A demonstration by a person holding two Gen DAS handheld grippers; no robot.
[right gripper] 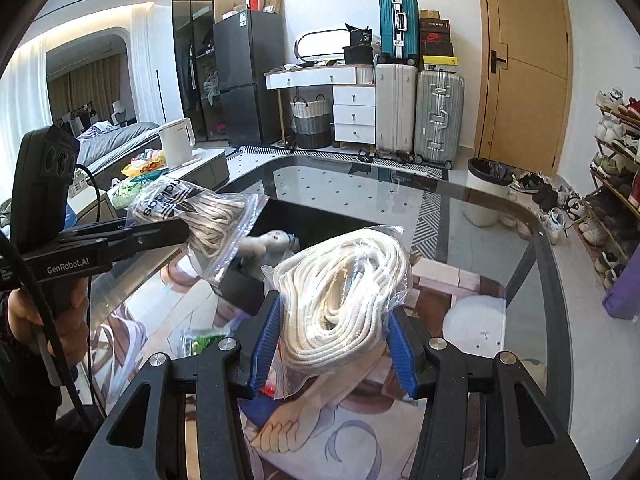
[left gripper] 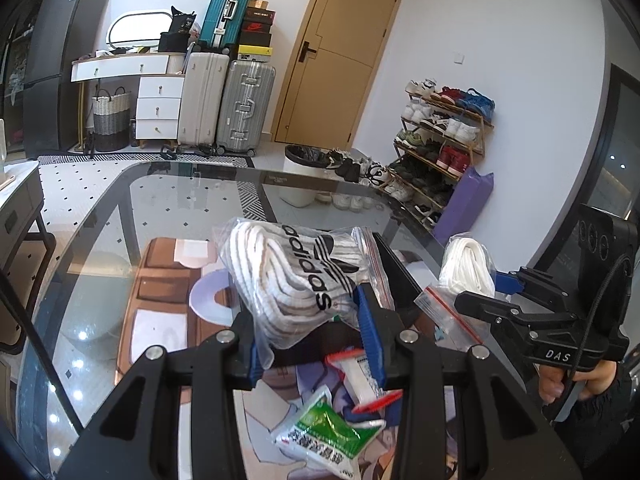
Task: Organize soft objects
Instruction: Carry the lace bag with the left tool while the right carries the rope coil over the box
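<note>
Glass made up the counter [right gripper: 500, 216] beneath you, with a printed mat [right gripper: 460, 280] spread on it and suitcases, a tan door and a shoe rack in the room beyond.

Your left gripper [left gripper: 316, 336] was clamped on the adidas bag [left gripper: 296, 276], a clear zip bag stuffed with white and grey laces. The bag stood up and forward from between the blue fingers [left gripper: 370, 328], its long axis running away from you and tipped toward your left, logo facing your right.

Your right gripper [right gripper: 336, 348] squeezed the white lace bag [right gripper: 344, 292] between its fingers. That bag also rose forward from the grip, long axis leaning away and slightly right, its zip end apparently hanging below the fingers.

Both bags were held clear of the counter. Just ahead of the right fingers, and between the two bags, sat a black box [right gripper: 276, 240] with something pale already inside. Below the left fingers lay a green packet [left gripper: 320, 436] and a red-edged pouch [left gripper: 360, 376] on the mat.

You seemed to be mid-carry, with both bags lifted for sorting. The next move probably called for bringing each bag over the box and loosening the fingers; soft bags may sag or snag the rim.
</note>
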